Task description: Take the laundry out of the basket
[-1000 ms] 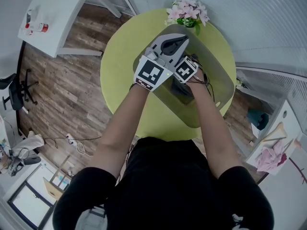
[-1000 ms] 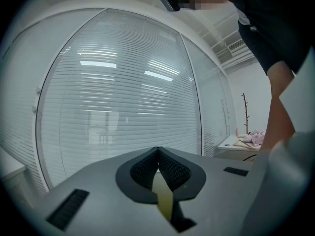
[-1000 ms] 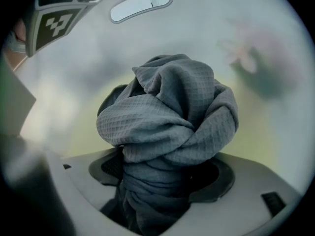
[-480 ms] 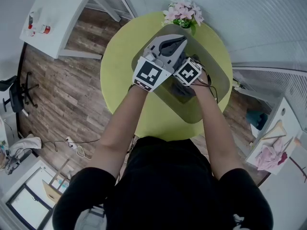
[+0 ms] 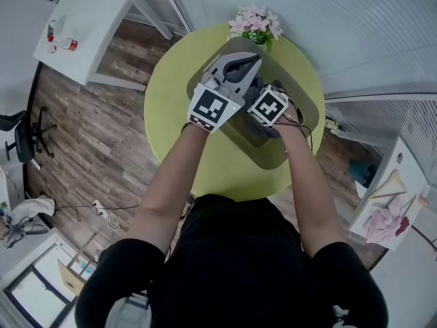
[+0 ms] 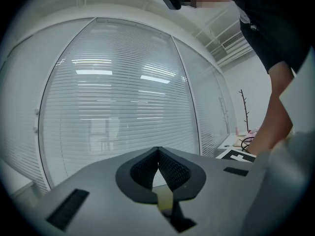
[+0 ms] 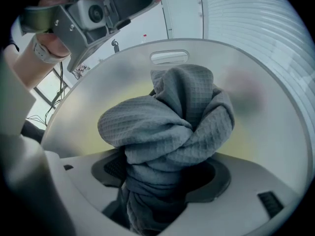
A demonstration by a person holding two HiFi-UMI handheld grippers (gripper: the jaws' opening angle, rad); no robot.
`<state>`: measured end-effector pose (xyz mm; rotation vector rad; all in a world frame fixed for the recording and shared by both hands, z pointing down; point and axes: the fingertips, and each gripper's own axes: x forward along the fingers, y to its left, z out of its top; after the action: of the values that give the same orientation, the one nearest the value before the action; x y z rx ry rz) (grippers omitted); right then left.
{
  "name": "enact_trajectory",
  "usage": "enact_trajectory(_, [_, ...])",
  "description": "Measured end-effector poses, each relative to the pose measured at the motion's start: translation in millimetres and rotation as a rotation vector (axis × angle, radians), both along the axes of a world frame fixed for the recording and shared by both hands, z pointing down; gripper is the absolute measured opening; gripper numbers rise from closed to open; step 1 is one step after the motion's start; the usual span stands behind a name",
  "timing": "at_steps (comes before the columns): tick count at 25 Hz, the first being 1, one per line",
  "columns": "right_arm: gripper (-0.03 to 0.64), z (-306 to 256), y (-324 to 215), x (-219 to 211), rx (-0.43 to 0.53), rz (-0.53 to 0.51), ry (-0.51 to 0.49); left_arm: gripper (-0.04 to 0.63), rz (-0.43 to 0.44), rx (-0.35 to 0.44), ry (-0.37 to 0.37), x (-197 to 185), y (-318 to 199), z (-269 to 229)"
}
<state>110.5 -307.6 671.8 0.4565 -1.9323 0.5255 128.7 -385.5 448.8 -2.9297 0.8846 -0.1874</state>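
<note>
Low centre, right gripper [image 7: 155, 181] jaws just drawn in and clamped on knotted grey waffle cloth [image 7: 167, 122], translucent basket [image 7: 266, 112] behind it, left gripper [image 6: 158, 154] tips pinched together, empty

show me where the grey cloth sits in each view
head view: grey cloth upper centre, inside the basket.
left gripper view: not in it.
right gripper view: picture centre, a knotted bunch.
shared landmark: the basket, its handle slot behind the cloth in the right gripper view.
</note>
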Motion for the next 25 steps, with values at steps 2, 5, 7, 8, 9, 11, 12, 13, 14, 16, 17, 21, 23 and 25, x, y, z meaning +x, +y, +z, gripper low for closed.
enact_trajectory(2, [0.362,-9.5,3.3,-1.1,0.010,-0.011,-0.005,0.006,-0.005,0.009,-0.002,0.0,4.2,-6.2])
enact_trajectory(5, [0.362,-24.8,8.7,-1.1,0.023,-0.027,-0.006,0.006,-0.012,0.022,-0.005,0.3,11.7,-15.6])
enact_trajectory(7, [0.362,-33.1,12.3,-0.4,0.029,-0.036,-0.006,0.006,-0.017,0.031,-0.011,0.1,17.1,-20.9])
enact_trajectory(8, [0.362,-36.7,13.4,0.0,0.033,-0.038,-0.005,0.006,-0.020,0.035,-0.014,-0.2,19.4,-23.3])
enact_trajectory(9, [0.362,-40.1,14.3,0.5,0.038,-0.040,-0.004,0.006,-0.024,0.038,-0.017,-0.8,21.8,-25.4])
enact_trajectory(11, [0.362,-47.7,17.5,0.7,0.048,-0.048,0.001,0.006,-0.031,0.042,-0.019,-2.8,28.0,-29.2])
enact_trajectory(12, [0.362,-52.1,20.0,0.1,0.053,-0.055,0.004,0.006,-0.034,0.044,-0.020,-4.4,31.7,-31.3])
enact_trajectory(13, [0.362,-56.5,22.6,-0.8,0.057,-0.061,0.006,0.006,-0.038,0.046,-0.020,-6.1,35.4,-33.6])
enact_trajectory(14, [0.362,-60.9,25.2,-1.8,0.062,-0.066,0.006,0.006,-0.042,0.049,-0.020,-7.8,38.9,-36.3])
enact_trajectory(16, [0.362,-69.4,29.7,-3.8,0.073,-0.076,0.003,0.006,-0.051,0.056,-0.021,-10.6,45.1,-41.9])
enact_trajectory(17, [0.362,-73.8,31.7,-4.7,0.080,-0.086,0.000,0.006,-0.055,0.059,-0.021,-11.5,48.1,-44.7])
enact_trajectory(21, [0.362,-91.1,40.3,-5.5,0.105,-0.115,0.001,0.006,-0.073,0.078,-0.020,-14.7,60.1,-58.3])
enact_trajectory(23, [0.362,-100.5,43.8,-5.5,0.119,-0.124,0.006,0.006,-0.082,0.089,-0.019,-16.7,66.1,-66.1])
enact_trajectory(25, [0.362,-109.6,46.9,-5.2,0.134,-0.128,0.010,0.006,-0.089,0.099,-0.019,-18.6,72.5,-73.5])
